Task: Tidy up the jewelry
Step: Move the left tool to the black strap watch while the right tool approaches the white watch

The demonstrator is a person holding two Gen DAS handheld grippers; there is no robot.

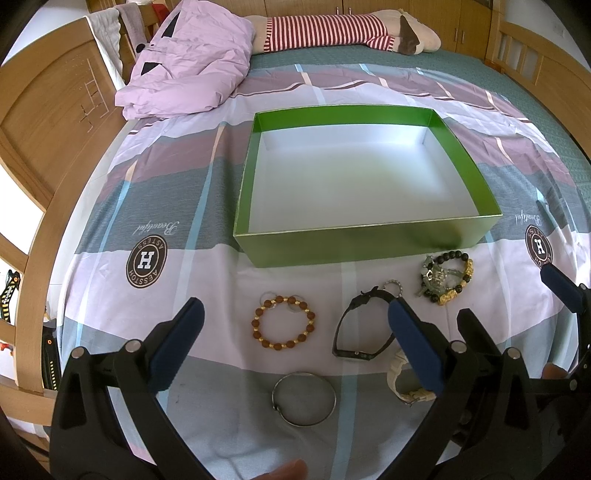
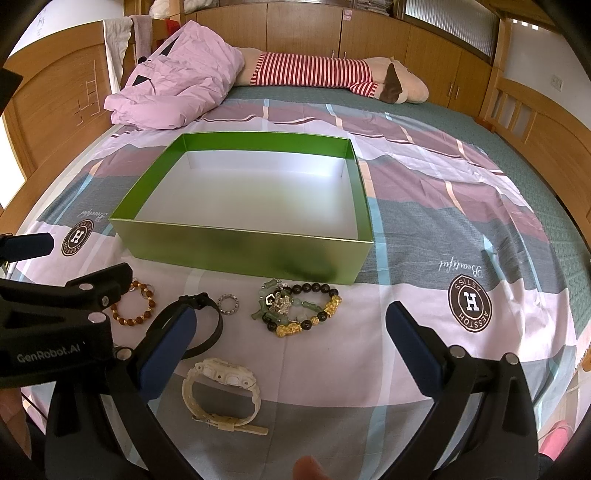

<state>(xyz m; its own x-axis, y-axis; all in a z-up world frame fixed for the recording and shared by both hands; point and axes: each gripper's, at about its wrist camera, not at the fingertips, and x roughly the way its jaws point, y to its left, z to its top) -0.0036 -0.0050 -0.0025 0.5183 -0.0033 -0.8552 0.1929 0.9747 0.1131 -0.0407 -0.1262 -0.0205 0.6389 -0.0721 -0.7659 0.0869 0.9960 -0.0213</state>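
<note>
On the bed an open green box sits mid-sheet; bracelets, two watches and a bangle lie nearer the bed's near edge. Left gripper and right gripper hover, fingers spread, holding nothing.

— What carries everything?
— A bed under a patchwork sheet of pink, grey and mauve.
— And on it?
— A green box, open. Nearer: a brown bead bracelet, a metal bangle, a black watch, a white watch, a small ring and tangled bracelets. Beyond the box, a crumpled lilac quilt and a striped plush toy.
</note>
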